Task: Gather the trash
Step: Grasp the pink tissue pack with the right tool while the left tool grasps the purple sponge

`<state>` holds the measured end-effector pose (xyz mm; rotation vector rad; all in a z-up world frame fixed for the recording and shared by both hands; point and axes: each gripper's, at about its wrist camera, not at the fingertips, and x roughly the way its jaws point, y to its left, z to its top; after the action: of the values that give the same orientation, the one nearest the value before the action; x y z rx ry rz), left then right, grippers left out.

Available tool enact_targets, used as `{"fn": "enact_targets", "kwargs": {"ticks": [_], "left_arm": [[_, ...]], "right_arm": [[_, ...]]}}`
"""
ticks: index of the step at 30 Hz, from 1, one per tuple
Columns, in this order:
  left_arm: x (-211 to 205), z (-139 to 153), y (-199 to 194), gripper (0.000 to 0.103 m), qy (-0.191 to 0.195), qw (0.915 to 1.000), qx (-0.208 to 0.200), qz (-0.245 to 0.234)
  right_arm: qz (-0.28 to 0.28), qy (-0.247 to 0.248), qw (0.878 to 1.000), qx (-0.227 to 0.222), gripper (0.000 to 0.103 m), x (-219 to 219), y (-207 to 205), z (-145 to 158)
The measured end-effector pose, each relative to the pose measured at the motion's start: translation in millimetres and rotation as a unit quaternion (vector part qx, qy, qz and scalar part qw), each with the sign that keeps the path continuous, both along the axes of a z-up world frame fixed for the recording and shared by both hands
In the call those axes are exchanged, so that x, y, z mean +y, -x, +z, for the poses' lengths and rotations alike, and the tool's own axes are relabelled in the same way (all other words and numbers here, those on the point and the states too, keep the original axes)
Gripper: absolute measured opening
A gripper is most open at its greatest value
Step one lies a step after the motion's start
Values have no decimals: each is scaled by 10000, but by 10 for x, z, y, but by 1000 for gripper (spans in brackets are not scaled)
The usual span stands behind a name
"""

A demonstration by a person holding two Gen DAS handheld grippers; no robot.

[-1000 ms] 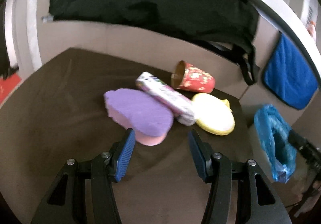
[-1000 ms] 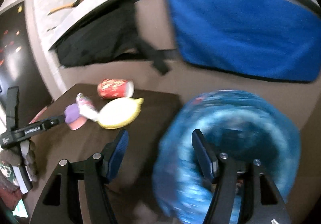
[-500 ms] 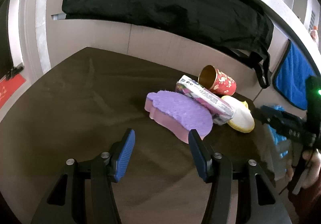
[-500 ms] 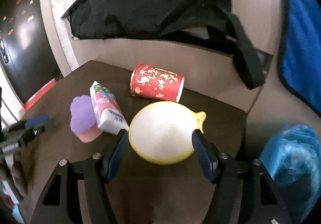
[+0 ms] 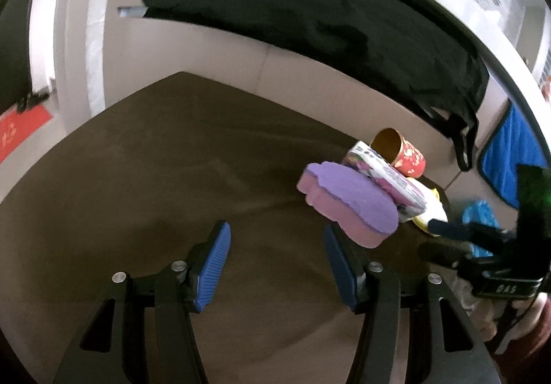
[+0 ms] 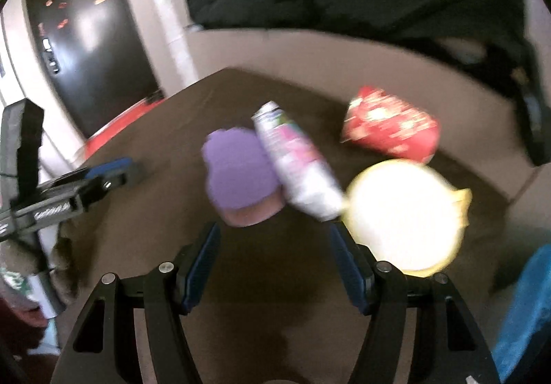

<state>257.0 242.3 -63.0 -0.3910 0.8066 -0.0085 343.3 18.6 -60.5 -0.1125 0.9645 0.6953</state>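
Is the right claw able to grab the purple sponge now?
Probably yes. The right claw is open and empty, and the purple sponge lies just ahead on the brown table with nothing between. The tissue pack leans against the sponge's side.

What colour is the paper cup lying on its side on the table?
Red with a pale, gold-ish printed pattern; the paper cup shows best in the left wrist view.

Left gripper (image 5: 277,265) angled downward, its blue-padded jaws parted with nothing between them. Right gripper (image 6: 273,265) likewise tilted down, jaws spread wide and empty. Each gripper appears at the edge of the other's view, a hand (image 5: 523,318) partly visible behind the right one.
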Motion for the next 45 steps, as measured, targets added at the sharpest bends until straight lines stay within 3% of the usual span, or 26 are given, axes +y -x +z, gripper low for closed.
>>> {"fn": "enact_targets", "kwargs": {"ticks": [8,12,14,16,21,29,31,34,37,41,42,43,45], "left_arm": [[361,49,253,61,-11,9993,-60,369],[573,57,404,62,-39,9980,-45,628],[665,49,443,62,-9,9973,-26,733],[714,30,443,62,21,9969,6,782],[705,-10,424,62,153,9975,44,684],[460,-23,287,64,241,9991,118,326],[377,-28,217,64,303,9992,167,210],[254,-16,134,64,344,9992,201,80],[128,4,48,64,293,9994,201,10],[45,3,-43,64,272,9992,263,99],[31,4,-54,64,241,9993,266,131],[15,3,-65,64,207,9993,280,155],[-32,-9,-103,64,183,9991,323,185]], "right_arm": [[138,467,9987,-153,63,509,-274,-98],[245,138,9994,177,64,759,-320,-108],[659,-148,9969,406,64,916,-205,-87],[956,-135,9946,378,64,1035,-92,-55],[1088,342,9921,-527,63,1077,106,170],[42,1032,9859,-1320,64,443,-447,240],[-149,1045,9874,-1181,64,366,-580,175],[-393,786,9942,-623,64,303,-838,11],[-345,645,9972,-168,64,323,-955,-119],[-234,1252,9917,-142,63,563,-991,-362],[-218,1291,9910,-279,60,582,-967,-336],[-234,1338,9902,-313,47,583,-956,-320],[-261,1110,9933,-184,43,517,-877,-254]]}}
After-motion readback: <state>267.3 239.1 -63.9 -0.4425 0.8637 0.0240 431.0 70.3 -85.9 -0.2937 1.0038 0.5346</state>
